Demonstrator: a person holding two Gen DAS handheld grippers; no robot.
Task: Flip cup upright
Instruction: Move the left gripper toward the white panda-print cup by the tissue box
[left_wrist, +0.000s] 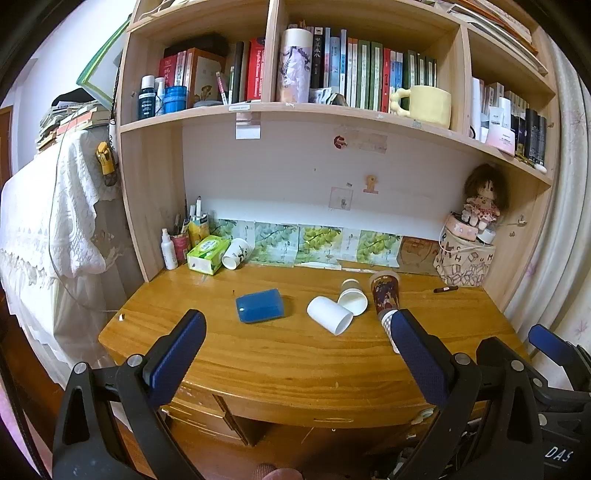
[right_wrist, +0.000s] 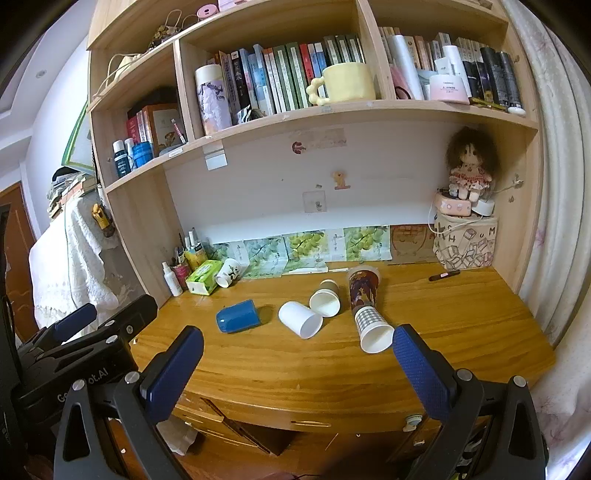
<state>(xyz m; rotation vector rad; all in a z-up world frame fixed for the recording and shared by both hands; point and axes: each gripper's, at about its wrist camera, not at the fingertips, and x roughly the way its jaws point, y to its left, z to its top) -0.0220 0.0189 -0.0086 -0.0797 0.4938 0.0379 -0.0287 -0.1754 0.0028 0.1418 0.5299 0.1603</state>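
Several cups lie tipped over on the wooden counter (right_wrist: 461, 314), none of them upright. The blue plastic cup (right_wrist: 238, 316) lies on its side toward the left, its closed base facing the cameras and its mouth turned away to the right. Just beside it to the right lies a plain white cup (right_wrist: 300, 319), mouth open toward the front right. Touching that one's rear edge is a paper cup with a brown sleeve (right_wrist: 325, 297), its white interior facing forward. Farther right, a checked paper cup (right_wrist: 373, 328) lies with its mouth toward the front, its base against a tall dark printed cup (right_wrist: 363, 287) whose rim points to the back wall. A white cup with a black drawing (right_wrist: 229, 273) leans on its side against a green tissue box (right_wrist: 204, 277) at the back left.

The left gripper (left_wrist: 297, 328) hangs in front of the counter edge, its blue-padded jaws spread wide with nothing between them. The right gripper (right_wrist: 297, 345) is likewise held short of the counter, jaws wide apart and empty, the checked cup near its right pad.

A doll (right_wrist: 469, 166) sits at the back right corner, and a yellow mug (right_wrist: 349, 83) stands on the bookshelf (right_wrist: 280, 112) above.
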